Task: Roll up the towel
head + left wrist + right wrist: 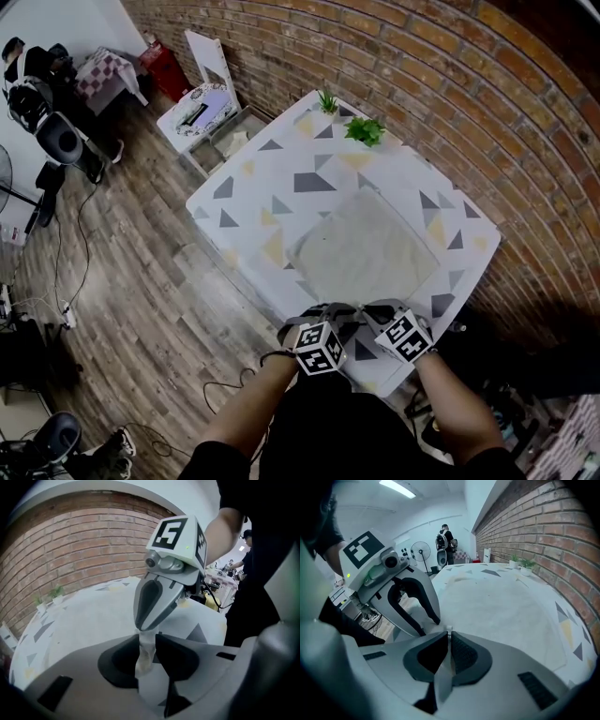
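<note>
A fold of pale cloth, judged to be the near edge of the towel (366, 253), is held between the jaws of the left gripper (146, 652), which are clenched on it. A thinner sliver of the same edge is pinched in the almost-meeting jaws of the right gripper (449, 649). In the head view the two grippers are seen just beside each other at the lower centre of the frame, at the near edge of the table (246, 192). From there the towel is spread upward across the middle of the frame, a flat grey-beige square laid on the patterned tabletop. No turn of a roll is visible anywhere, so the task is judged to be at its very start: the edge is grasped, and the whole of the rolling, away toward the brick wall (450, 84) at the upper right, is left to be done. Counted, there are one towel, two grippers, one table and two green plants: the bushier plant (365, 130) and the smaller plant (327, 101), both set by the table's far edge at the upper centre.
</note>
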`<action>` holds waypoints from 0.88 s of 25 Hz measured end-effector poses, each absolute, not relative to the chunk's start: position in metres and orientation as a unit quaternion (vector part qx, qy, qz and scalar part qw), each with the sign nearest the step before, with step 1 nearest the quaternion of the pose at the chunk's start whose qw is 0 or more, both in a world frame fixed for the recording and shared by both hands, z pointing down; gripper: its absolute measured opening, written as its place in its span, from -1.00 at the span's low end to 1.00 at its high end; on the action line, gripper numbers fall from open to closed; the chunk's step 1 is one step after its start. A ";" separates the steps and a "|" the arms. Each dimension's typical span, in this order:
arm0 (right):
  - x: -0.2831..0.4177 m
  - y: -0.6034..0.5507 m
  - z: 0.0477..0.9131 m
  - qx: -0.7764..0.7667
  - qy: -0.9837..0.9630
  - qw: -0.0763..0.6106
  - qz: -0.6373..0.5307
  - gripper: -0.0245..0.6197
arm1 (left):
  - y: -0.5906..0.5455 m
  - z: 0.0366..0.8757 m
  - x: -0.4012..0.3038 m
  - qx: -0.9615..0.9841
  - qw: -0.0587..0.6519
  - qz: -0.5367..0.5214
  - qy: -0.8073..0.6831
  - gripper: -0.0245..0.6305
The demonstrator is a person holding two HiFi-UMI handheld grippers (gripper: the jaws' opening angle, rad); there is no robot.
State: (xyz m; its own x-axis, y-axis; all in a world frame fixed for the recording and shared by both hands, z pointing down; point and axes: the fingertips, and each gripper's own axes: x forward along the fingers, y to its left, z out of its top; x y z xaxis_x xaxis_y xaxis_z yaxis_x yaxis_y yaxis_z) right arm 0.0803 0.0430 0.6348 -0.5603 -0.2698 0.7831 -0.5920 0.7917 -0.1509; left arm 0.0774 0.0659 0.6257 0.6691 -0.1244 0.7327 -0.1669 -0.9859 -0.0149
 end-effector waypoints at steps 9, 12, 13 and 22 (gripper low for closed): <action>0.080 0.068 0.610 0.193 -0.887 0.392 0.148 -0.58 | 0.066 0.640 0.076 0.898 0.040 0.434 -0.063 -0.69; 0.080 0.077 0.629 0.175 -0.874 0.440 0.110 -0.58 | 0.062 0.639 0.074 0.899 0.092 0.422 -0.067 -0.77; 0.082 0.075 0.635 0.182 -0.868 0.450 0.102 -0.58 | 0.061 0.638 0.074 0.900 0.106 0.418 -0.066 -0.77; 0.080 0.067 0.634 0.182 -0.869 0.418 0.192 -0.82 | 0.067 0.632 0.071 0.900 0.032 0.431 -0.061 -0.50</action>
State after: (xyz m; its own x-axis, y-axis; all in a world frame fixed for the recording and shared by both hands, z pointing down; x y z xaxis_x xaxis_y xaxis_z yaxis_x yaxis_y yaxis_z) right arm 0.0800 0.0672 0.6342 -0.5836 -0.1565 0.7968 -0.4771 0.8601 -0.1805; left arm 0.0706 0.0674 0.6322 0.6215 -0.0831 0.7790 -0.1376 -0.9905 0.0041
